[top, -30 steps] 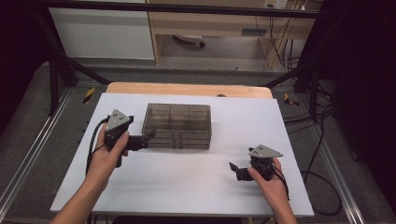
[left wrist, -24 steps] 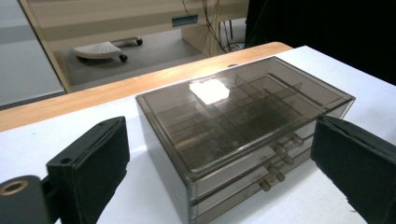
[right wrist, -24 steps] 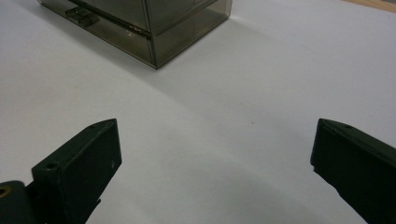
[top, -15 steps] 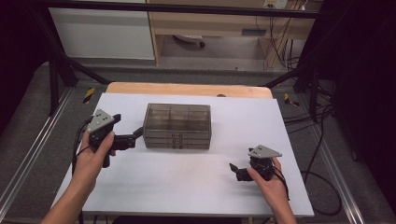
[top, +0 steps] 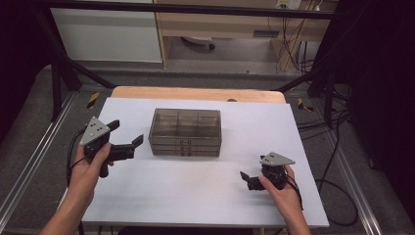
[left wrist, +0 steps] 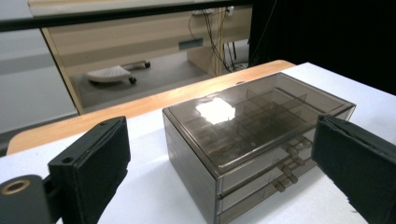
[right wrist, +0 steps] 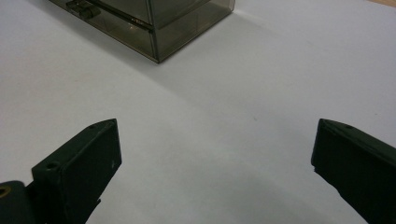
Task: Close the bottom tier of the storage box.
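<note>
A smoky clear drawer box (top: 185, 132) sits at the table's (top: 195, 205) far middle. The left gripper (top: 128, 137) hangs just left of it, jaws apart and empty. The right gripper (top: 247, 179), well apart at the near right, is also spread wide.

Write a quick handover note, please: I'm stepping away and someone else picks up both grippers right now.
Left gripper: open, empty, off the left end of the drawer box, not touching it.
Right gripper: open, empty, low over the table near its front right, apart from the box.
Box: mid-table, lid down, all drawers shut, handles facing the person.
Done: nothing visible on the box.
Left: probably grasp the box or open a drawer.
</note>
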The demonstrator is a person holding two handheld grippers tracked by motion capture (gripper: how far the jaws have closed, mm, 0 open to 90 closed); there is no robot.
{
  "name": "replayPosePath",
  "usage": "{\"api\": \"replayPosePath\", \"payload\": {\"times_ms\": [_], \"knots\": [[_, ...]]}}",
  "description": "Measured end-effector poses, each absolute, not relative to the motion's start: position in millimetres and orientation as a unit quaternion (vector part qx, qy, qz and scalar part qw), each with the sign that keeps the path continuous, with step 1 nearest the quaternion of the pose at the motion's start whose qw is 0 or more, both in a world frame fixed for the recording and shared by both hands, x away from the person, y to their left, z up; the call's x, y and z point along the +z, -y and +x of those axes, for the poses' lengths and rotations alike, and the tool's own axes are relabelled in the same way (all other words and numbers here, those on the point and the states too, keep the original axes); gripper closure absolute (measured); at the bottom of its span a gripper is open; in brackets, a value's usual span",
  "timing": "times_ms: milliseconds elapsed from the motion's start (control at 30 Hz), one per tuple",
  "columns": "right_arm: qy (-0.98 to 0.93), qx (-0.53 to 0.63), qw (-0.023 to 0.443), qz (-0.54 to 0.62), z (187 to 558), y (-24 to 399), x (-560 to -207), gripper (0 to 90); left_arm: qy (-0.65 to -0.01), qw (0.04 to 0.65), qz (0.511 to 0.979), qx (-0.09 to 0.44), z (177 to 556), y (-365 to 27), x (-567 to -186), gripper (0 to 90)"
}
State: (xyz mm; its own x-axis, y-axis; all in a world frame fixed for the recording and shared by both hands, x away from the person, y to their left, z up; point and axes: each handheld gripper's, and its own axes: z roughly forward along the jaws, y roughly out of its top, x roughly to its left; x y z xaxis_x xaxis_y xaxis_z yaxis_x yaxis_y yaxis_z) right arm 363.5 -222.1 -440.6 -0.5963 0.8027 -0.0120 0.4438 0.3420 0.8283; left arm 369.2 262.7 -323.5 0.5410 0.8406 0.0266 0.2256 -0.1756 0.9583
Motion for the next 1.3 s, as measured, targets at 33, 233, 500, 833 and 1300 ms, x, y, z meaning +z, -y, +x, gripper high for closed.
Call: {"api": "replayPosePath", "payload": {"times_ms": [33,233,500,833,1300], "knots": [[-0.79,0.416,0.215,0.394,363.5,222.2,-440.6,2.1,-0.377,0.521,0.706,0.296,368.6,-263.4,-323.0,5.1],[-0.79,0.417,0.215,0.394,363.6,222.3,-440.6,2.1,-0.379,0.522,0.704,0.299,364.2,-268.9,-322.1,5.1],[-0.791,0.416,0.215,0.394,363.9,222.3,-440.7,2.1,-0.379,0.52,0.703,0.304,359.2,-279.0,-324.0,6.2],[-0.791,0.416,0.216,0.394,363.6,222.1,-440.8,2.1,-0.386,0.515,0.699,0.311,353.8,-292.8,-329.4,6.2],[-0.79,0.417,0.216,0.394,363.6,223.3,-440.9,2.0,-0.409,0.511,0.684,0.322,349.6,-317.0,-338.9,6.2]]}}
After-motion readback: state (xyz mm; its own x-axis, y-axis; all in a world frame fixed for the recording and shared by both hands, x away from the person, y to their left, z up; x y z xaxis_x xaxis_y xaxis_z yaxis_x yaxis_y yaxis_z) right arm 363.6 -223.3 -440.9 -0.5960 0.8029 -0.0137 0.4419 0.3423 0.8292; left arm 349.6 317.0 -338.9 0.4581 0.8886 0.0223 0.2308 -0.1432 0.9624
